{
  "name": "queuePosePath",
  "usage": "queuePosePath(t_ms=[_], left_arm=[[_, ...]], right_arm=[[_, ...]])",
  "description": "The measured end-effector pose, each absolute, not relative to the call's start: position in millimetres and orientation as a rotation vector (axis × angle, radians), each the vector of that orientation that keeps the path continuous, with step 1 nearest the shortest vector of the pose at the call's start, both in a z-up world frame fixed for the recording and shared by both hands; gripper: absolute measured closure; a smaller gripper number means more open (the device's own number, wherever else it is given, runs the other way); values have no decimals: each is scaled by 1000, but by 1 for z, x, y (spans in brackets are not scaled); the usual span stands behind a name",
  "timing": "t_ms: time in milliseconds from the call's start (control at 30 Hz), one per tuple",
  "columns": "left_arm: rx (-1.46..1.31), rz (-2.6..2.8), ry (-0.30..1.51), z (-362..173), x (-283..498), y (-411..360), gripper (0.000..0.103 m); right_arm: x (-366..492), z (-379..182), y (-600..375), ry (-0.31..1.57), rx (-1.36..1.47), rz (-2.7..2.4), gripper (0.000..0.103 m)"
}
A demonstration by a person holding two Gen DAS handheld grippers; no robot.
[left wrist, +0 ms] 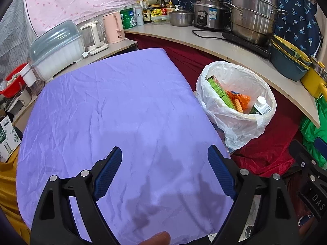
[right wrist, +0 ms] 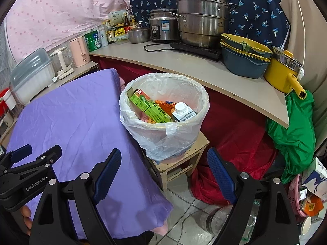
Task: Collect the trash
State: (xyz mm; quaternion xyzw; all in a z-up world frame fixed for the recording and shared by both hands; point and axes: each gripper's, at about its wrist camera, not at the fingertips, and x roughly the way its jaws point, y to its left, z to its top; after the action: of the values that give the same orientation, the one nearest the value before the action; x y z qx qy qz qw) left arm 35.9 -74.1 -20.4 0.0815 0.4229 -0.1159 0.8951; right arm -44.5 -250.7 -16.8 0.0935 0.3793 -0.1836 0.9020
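Trash bin (right wrist: 163, 110), one, lined with a white plastic bag (left wrist: 243, 130), stood on a small wooden stool (right wrist: 181, 159) just beside the right edge of the purple-covered table (left wrist: 122, 106). Inside it: one green carton (right wrist: 149, 107) lying tilted, one orange wrapper (left wrist: 238, 100) beside it, one white-capped drink carton (right wrist: 183, 112) upright against the near wall. A pink item showed under the green carton; could not identify it.

Left gripper (left wrist: 164, 171) hovered over the near end of the purple cloth, both blue-padded fingers spread wide, nothing between them. Right gripper (right wrist: 163, 171) hung to the right of it, in front of the stool, jaws equally wide, holding nothing.

Outward: curved countertop (right wrist: 184, 65) behind the bin carried one tall stacked steel steamer (right wrist: 202, 18), one rice cooker (right wrist: 161, 27), one small lidded pot (right wrist: 139, 33), stacked yellow and blue basins (right wrist: 243, 59), one yellow saucepan (right wrist: 284, 75). Two kettles at left, one pink (left wrist: 113, 27), one white (left wrist: 93, 35). Red cloth (right wrist: 235, 143) draped below the counter; green cloth (right wrist: 294, 134) hung at right.
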Motion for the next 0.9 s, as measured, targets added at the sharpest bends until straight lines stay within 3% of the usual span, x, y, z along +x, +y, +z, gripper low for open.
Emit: queuePosePath(t_ms=[900], left_arm=[[175, -253, 886, -24, 33, -82, 21]], right_arm=[[-45, -23, -242, 783, 204, -369, 20]])
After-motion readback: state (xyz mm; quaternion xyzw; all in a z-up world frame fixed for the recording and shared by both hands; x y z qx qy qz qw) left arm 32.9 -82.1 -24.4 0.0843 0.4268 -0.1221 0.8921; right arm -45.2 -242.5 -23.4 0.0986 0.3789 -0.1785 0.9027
